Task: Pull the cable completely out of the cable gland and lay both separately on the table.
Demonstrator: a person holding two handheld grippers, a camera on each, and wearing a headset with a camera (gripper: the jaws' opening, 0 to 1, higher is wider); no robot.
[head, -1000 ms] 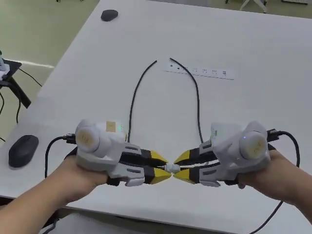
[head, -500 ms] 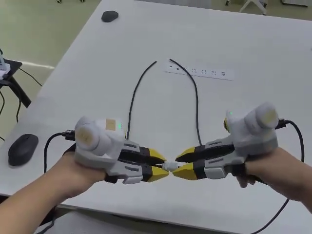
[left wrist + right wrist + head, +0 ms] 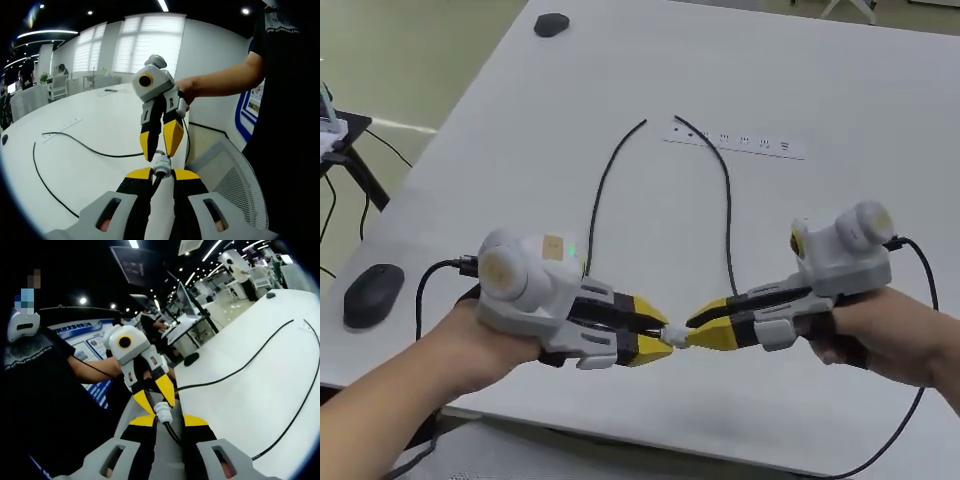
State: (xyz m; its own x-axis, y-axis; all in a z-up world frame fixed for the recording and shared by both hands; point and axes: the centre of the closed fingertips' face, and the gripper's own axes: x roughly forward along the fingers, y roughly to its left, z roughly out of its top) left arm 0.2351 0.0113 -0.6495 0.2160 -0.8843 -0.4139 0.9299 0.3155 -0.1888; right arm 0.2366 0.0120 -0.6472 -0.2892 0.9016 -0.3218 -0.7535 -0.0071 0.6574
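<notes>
A small white cable gland (image 3: 674,335) is held above the table's near edge, between the two grippers' tips. My left gripper (image 3: 658,338) is shut on one end of it and my right gripper (image 3: 692,336) on the other, tip to tip. A thin black cable (image 3: 598,205) passes through the gland. Its two strands run away over the table to free ends near the power strip. In the left gripper view the gland (image 3: 161,165) sits at my left gripper (image 3: 162,173), with the cable running back between the jaws. The right gripper view shows the gland (image 3: 162,412) at my right gripper (image 3: 168,420).
A white power strip (image 3: 735,143) lies flat at mid table beyond the cable ends. One dark mouse (image 3: 552,24) rests at the far edge and another (image 3: 372,294) near the left edge. The white table (image 3: 840,230) spreads wide behind the grippers. The grippers' own leads hang off the near edge.
My right gripper has rolled about its long axis, so its camera housing now stands on top, and it has risen a little. The left gripper has held its place on the gland.
</notes>
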